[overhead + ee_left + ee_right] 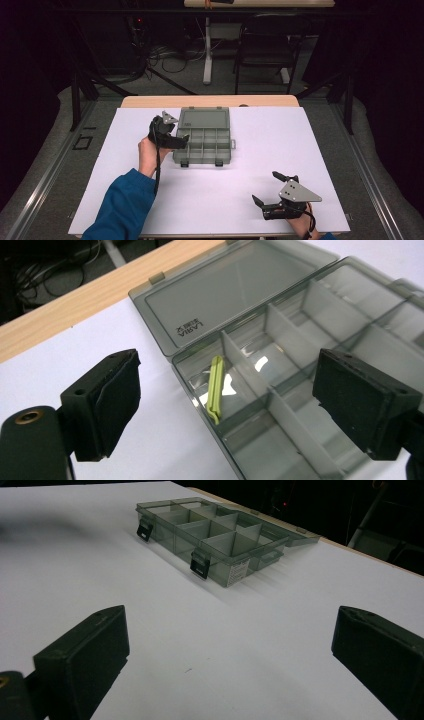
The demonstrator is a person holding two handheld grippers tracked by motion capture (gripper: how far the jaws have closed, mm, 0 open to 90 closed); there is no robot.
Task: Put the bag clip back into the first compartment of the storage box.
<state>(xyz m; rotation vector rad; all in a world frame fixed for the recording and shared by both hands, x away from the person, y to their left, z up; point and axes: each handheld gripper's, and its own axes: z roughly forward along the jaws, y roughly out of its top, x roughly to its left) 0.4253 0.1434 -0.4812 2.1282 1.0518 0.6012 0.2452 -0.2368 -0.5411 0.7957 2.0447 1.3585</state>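
Note:
A smoky grey compartment box [201, 146] sits open on the white sheet, with its lid [204, 118] laid flat behind it. In the left gripper view a thin yellow-green strip [216, 388] lies in a corner compartment of the box [292, 337], next to the hinged lid [225, 290]. My left gripper [178, 137] hovers over the box's left end, open and empty [235, 405]. My right gripper [270, 189] is low at the near right of the sheet, well away from the box [215, 535]. It is also open [232, 660] with nothing between its jaws.
Two black latches [200, 564] hang on the box's front wall. The white sheet [225, 195] covers a wooden table [210, 101]. A chair [265, 45], a desk leg and cables stand on the floor beyond the table.

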